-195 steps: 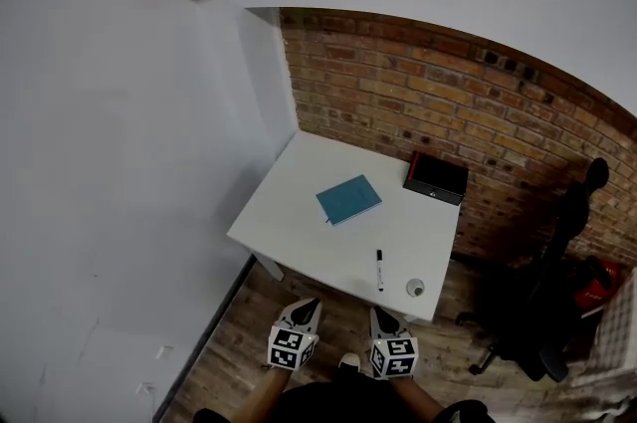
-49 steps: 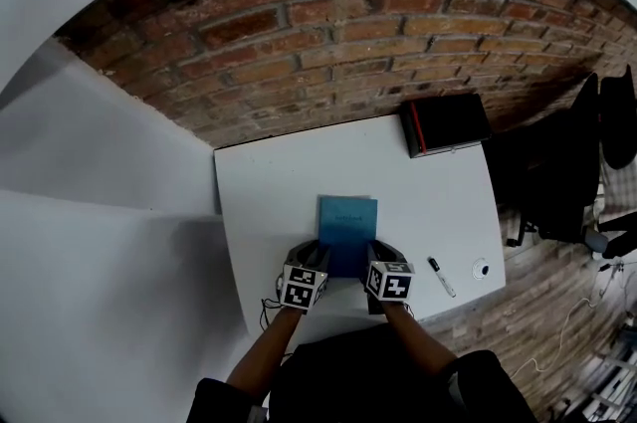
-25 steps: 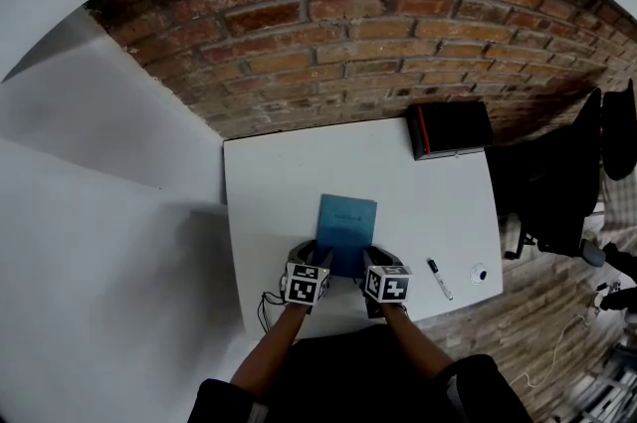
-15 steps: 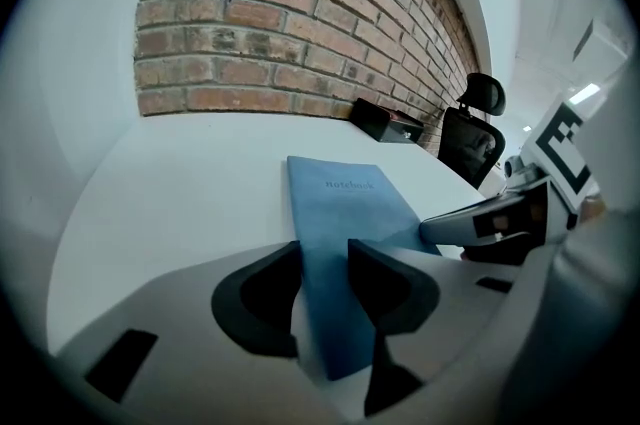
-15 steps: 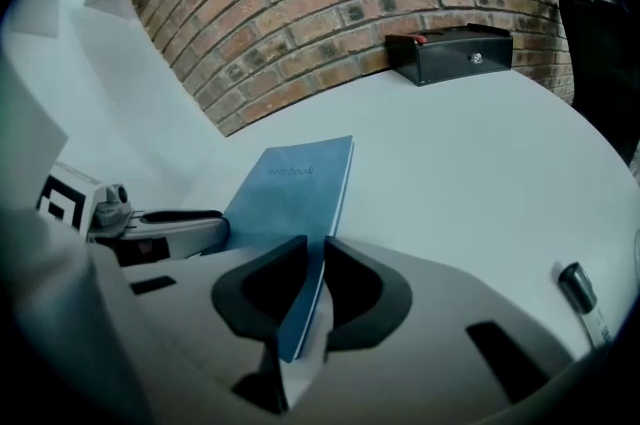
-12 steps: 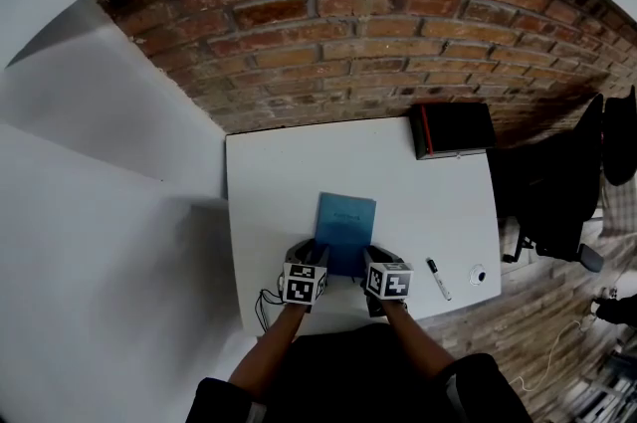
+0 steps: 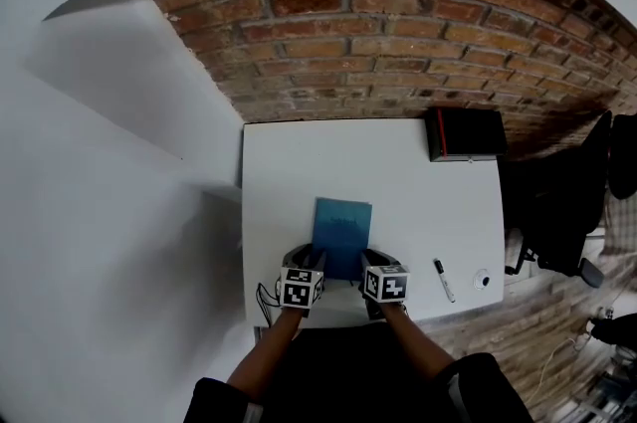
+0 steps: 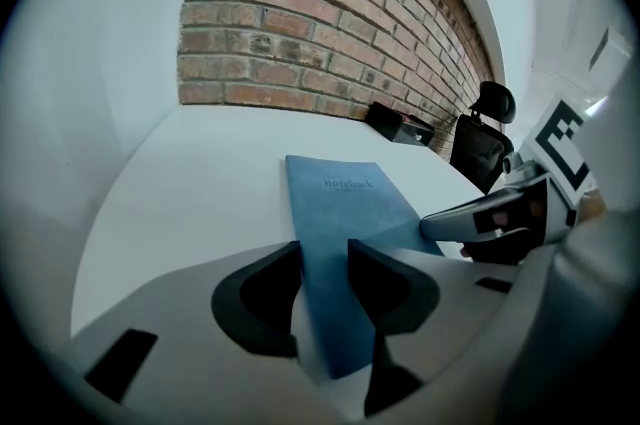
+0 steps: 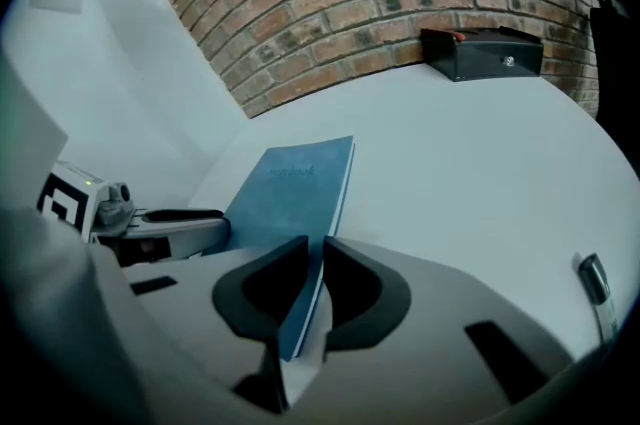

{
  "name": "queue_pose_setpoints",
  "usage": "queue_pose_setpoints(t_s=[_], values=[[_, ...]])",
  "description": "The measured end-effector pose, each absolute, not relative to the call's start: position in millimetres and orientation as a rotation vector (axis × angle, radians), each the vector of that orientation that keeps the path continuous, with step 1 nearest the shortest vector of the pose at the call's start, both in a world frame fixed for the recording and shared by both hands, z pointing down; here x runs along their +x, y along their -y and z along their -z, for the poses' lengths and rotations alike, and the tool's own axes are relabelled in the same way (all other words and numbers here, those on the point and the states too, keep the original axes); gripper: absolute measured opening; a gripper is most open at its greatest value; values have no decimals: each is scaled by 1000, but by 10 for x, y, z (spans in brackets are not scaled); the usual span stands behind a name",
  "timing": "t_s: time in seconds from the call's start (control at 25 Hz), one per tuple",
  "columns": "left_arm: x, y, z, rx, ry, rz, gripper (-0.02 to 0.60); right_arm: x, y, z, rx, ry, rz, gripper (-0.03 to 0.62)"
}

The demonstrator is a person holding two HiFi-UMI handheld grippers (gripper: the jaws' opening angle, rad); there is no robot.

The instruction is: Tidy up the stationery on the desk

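Overhead, the head view alone takes in the whole white desk (image 7: pixel 299 162): a blue notebook (image 7: pixel 341 237) near the middle of its near edge, a black marker (image 7: pixel 443 280) and a small round object (image 7: pixel 483 280) to the right, and a black box (image 7: pixel 466 133) in the far right corner against the brick wall (image 7: pixel 398 33). Only the gripper views show the grips. The left gripper (image 8: pixel 322 263), whose jaws have just been closing, is clamped on the notebook's near left corner; the right gripper (image 9: pixel 315 258) pinches the near right edge. Both forearms reach in side by side from the near edge, and the grippers slope downward and away, marker cubes uppermost.
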State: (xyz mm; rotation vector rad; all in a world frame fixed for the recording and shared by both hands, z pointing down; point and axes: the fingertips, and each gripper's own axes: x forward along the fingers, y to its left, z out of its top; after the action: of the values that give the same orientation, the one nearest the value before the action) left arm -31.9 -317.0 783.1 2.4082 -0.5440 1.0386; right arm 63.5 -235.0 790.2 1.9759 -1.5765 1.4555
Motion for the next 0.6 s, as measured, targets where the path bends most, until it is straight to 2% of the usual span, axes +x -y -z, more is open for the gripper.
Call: queue_pose_setpoints(t_s=[0.6], values=[[-899,3231,-7820,2351,668,-992,156,109,2495,-7910,1820,1685,-1410,63]])
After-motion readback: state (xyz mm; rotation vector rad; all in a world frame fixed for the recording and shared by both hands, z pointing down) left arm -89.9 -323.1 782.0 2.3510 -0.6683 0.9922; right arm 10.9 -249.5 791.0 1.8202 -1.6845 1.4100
